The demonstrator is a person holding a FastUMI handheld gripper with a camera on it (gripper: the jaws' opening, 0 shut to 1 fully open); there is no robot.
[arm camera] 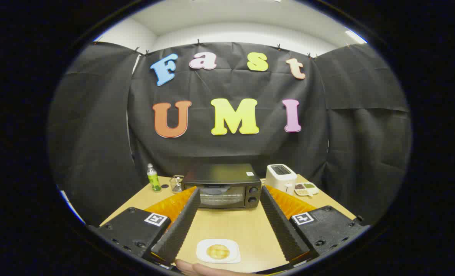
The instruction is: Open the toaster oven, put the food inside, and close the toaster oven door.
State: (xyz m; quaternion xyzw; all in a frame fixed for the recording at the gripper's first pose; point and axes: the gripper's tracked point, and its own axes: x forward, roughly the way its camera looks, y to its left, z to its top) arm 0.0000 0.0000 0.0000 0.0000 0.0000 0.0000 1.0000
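— So, where does the toaster oven point(222, 186) stand?
— At the far side of the bench point(246, 226), its door shut, two knobs on its right-hand end. Everything else I'll place from it.
— And the food?
— On a small white plate point(218, 251) well in front of the toaster oven, at the near edge of the bench. It is a round, golden piece of food point(217, 251), lying flat.
— What are the jaws doing?
— The gripper point(230, 224) is spread wide, and holds nothing. The plate lies between the two fingers, near their base, touching neither. The fingertips point(195, 196) reach just short of the toaster oven's front.
— Anything beside the oven?
— To its left, a green bottle point(153, 178) and a small clear jar point(176, 183), both upright. To its right, a white toaster point(281, 177), and next to that a shallow dish point(306, 189) with divided sections.
— Anyone about?
— A bit of a hand point(200, 268) shows just this side of the plate.
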